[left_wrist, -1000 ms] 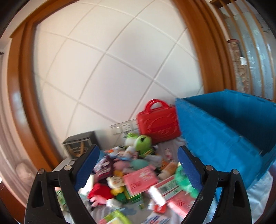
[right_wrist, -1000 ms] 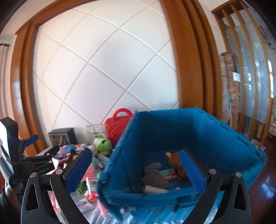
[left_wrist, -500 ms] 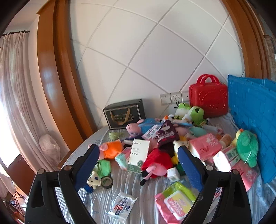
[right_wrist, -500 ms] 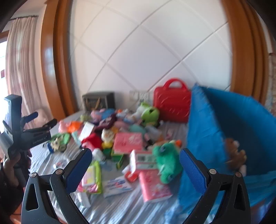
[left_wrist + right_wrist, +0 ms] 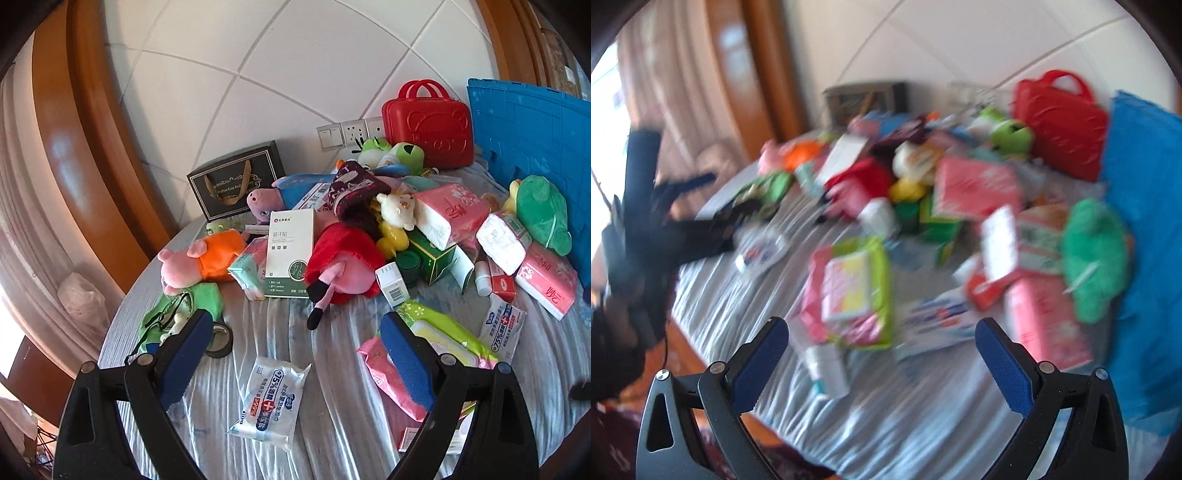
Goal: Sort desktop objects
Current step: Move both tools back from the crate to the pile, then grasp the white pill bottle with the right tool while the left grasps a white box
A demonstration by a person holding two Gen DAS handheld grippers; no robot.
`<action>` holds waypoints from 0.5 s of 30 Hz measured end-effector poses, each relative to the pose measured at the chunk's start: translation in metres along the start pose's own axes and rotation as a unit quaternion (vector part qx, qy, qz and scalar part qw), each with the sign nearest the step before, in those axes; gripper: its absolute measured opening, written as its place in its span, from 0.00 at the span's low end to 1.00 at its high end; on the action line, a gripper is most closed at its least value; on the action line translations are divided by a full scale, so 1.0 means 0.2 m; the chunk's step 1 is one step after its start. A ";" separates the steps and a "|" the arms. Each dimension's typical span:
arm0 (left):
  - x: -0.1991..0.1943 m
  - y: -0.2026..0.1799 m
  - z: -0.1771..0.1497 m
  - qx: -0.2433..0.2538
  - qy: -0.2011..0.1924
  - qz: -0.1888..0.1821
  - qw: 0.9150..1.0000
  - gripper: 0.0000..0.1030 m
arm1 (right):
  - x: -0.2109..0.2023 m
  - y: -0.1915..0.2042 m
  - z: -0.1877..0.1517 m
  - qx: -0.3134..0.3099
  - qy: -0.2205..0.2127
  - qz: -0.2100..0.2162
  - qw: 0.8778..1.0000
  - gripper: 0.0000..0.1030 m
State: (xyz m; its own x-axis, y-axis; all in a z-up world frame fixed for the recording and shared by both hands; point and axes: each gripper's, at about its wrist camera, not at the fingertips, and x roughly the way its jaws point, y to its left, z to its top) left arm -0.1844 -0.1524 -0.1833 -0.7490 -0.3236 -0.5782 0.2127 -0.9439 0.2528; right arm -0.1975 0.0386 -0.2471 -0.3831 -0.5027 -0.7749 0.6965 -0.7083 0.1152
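Both my tongs were spread wide and held nothing. The left tongs (image 5: 295,343) hung over the near part of the counter (image 5: 332,435), which was draped in a wrinkled grey cloth. Straight between their fingers lay a white sachet of 75% alcohol wipes (image 5: 271,400), flat on the cloth. By the right finger sat a pink-and-green wet-wipe pack (image 5: 439,350); by the left finger, a roll of dark tape (image 5: 221,341) beside a green plush (image 5: 177,317).

Further back was the heap: a pig plush in an orange top (image 5: 199,258), a white-and-green box (image 5: 290,254) leaning on a pig plush in a red dress (image 5: 343,262), pink tissue packs (image 5: 452,214), a green turtle plush (image 5: 541,214) touching the blue crate (image 5: 535,125) wall. A red toy suitcase (image 5: 428,125) and a black gift box (image 5: 238,181) stood at the wall.

The right wrist view was motion-blurred. The right tongs (image 5: 881,339) hovered above the wet-wipe pack (image 5: 855,295); the left tongs (image 5: 683,218) showed at far left.
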 end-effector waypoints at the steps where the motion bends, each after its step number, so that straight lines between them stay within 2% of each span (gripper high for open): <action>1: 0.01 0.00 -0.01 -0.002 0.002 -0.002 1.000 0.90 | 0.07 0.06 -0.04 -0.015 0.016 0.017 1.000 0.99; 3: 0.02 0.00 -0.02 -0.004 0.006 0.004 1.000 0.90 | 0.20 0.13 -0.10 -0.034 0.040 0.035 0.998 0.97; 5: 0.01 0.00 -0.05 -0.014 0.009 -0.002 1.000 0.90 | 0.30 0.16 -0.16 -0.049 0.063 0.051 0.995 0.84; 9: 0.02 -0.06 -0.13 -0.008 0.021 -0.014 1.000 0.90 | 0.46 0.19 -0.24 -0.076 0.095 0.059 0.991 0.73; 10: 0.03 -0.07 -0.16 -0.007 0.027 -0.023 0.999 0.90 | 0.48 0.18 -0.24 -0.076 0.100 0.061 0.990 0.66; 12: 0.03 -0.10 -0.22 0.004 0.034 -0.038 0.999 0.90 | 0.51 0.15 -0.25 -0.072 0.107 0.062 0.990 0.58; 14: 0.03 -0.12 -0.28 0.020 0.037 -0.046 0.998 0.90 | 0.54 0.14 -0.24 -0.070 0.117 0.062 0.989 0.38; 15: 0.03 -0.13 -0.30 0.026 0.038 -0.054 0.997 0.90 | 0.56 0.13 -0.24 -0.075 0.124 0.061 0.988 0.36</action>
State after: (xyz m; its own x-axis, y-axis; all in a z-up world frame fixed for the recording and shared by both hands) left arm -0.1567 -0.1338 -0.2405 -0.7152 -0.2267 -0.6611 0.0987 -0.9692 0.2255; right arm -0.1926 -0.0120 -0.3609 -0.1429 -0.4296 -0.8916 0.8174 -0.5592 0.1384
